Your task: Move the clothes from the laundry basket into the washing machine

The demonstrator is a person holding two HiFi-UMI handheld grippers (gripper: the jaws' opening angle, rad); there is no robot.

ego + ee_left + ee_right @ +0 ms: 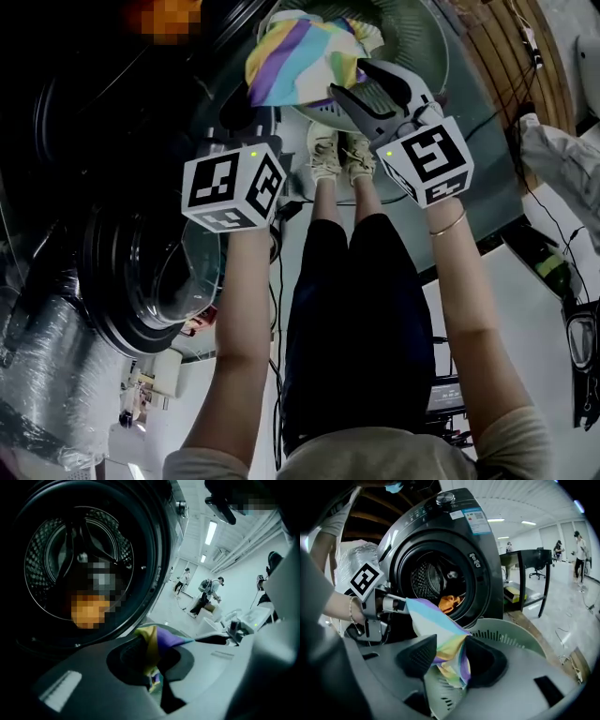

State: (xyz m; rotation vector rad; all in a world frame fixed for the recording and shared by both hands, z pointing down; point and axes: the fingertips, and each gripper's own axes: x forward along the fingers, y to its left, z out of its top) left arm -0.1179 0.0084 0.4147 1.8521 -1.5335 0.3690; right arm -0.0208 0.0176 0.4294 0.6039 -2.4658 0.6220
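Left claw pinches striped cloth; right claw seemingly open around it.

The person wears black knee-length trousers, pale lace-up sneakers, light short sleeves and a thin bracelet.

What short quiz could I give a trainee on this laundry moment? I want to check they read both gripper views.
1. True or false: the left gripper is shut on the striped cloth.
2. What colour is the garment lying in the washing machine? A orange, B black, C white.
3. Fill in: the jaws of the right gripper stand ___ around the cloth.
Key: 1 true; 2 A; 3 open.
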